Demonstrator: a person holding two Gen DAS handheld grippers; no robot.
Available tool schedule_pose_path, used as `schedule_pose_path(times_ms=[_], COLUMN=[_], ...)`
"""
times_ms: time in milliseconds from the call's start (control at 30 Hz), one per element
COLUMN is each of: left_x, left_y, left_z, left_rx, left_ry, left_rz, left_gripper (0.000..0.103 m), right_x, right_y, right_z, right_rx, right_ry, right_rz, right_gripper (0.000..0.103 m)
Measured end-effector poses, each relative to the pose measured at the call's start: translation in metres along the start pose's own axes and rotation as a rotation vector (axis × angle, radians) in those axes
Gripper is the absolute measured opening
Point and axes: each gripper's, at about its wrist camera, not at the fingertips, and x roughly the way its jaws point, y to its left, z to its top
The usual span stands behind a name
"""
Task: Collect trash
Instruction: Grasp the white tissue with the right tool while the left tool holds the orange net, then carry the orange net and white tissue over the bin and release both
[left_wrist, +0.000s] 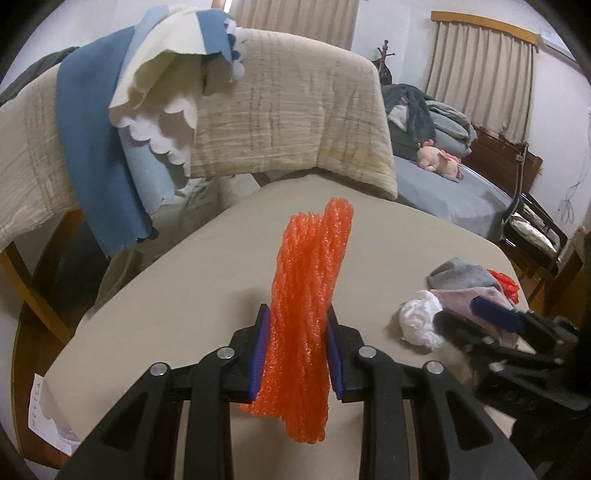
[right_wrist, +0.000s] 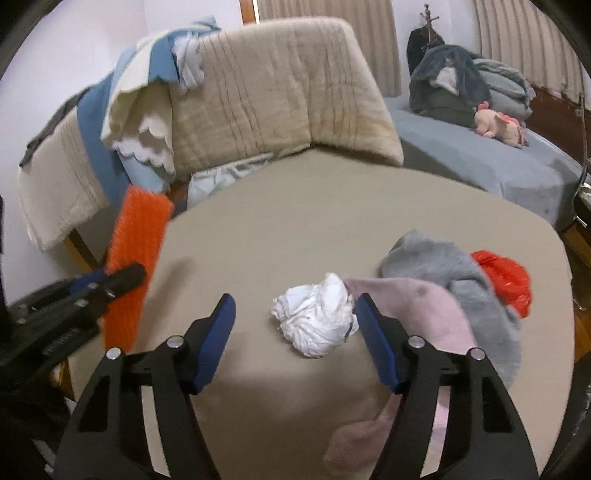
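My left gripper (left_wrist: 297, 325) is shut on a strip of orange foam netting (left_wrist: 308, 295) and holds it upright above the beige table (left_wrist: 207, 258). In the right wrist view the orange netting (right_wrist: 136, 243) and the left gripper (right_wrist: 110, 278) are at the table's left edge. My right gripper (right_wrist: 295, 317) is open low over the table, with a crumpled white tissue (right_wrist: 316, 317) between its fingers, closer to the right one. The tissue (left_wrist: 419, 319) and the right gripper (left_wrist: 476, 314) also show in the left wrist view. A red plastic bag (right_wrist: 504, 282) lies at the right, partly under cloths.
A pink cloth (right_wrist: 417, 306) and a grey cloth (right_wrist: 443, 266) lie on the table right of the tissue. A chair (right_wrist: 280, 96) draped with beige, blue and white fabrics stands behind the table. A bed (right_wrist: 498, 166) with clothes and a pink plush toy is at the right.
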Motion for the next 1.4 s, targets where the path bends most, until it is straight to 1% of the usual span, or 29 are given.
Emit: schedule_pose_path(times_ms=[167, 400, 433, 467, 500, 533, 633, 800, 967, 1167, 1400], left_x=[0.004, 0.009, 0.009, 0.009, 0.009, 0.009, 0.008, 0.002, -0.007, -0.027, -0.048], left_y=[0.004, 0.004, 0.004, 0.004, 0.004, 0.004, 0.003, 0.000, -0.010, -0.028, -0.055], left_z=[-0.001, 0.000, 0.000, 0.000, 0.000, 0.000, 0.000, 0.003, 0.008, 0.019, 0.029], left_rx=[-0.009, -0.015, -0.016, -0.017, -0.016, -0.014, -0.009, 0.001, 0.014, 0.035, 0.062], left_ry=[0.004, 0.011, 0.011, 0.012, 0.012, 0.013, 0.011, -0.001, -0.019, -0.063, -0.099], left_rz=[-0.002, -0.007, -0.007, -0.008, -0.008, -0.007, -0.004, -0.001, -0.011, -0.040, -0.080], left_gripper=[0.028, 0.028, 0.028, 0.028, 0.028, 0.028, 0.028, 0.028, 0.028, 0.028, 0.028], right_x=[0.018, 0.037, 0.039, 0.041, 0.043, 0.044, 0.041, 0.014, -0.013, -0.047, -0.090], right_y=[-0.008, -0.009, -0.008, -0.006, -0.005, -0.005, -0.004, -0.002, -0.002, -0.014, -0.033], right_z=[-0.003, -0.006, -0.007, -0.006, -0.006, -0.006, -0.003, 0.008, 0.023, 0.032, 0.033], right_rx=[0.010, 0.007, 0.002, -0.002, -0.005, -0.005, -0.003, -0.007, -0.007, 0.013, 0.036], right_ry=[0.040, 0.091, 0.099, 0.107, 0.115, 0.122, 0.112, 0.044, -0.015, -0.065, -0.125], right_rz=[-0.029, -0.020, -0.011, -0.003, 0.003, 0.014, 0.035, 0.064, 0.066, 0.067, 0.044], right_gripper=[0.065, 0.065, 0.062, 0.055, 0.051, 0.044, 0.040, 0.040, 0.040, 0.040, 0.040])
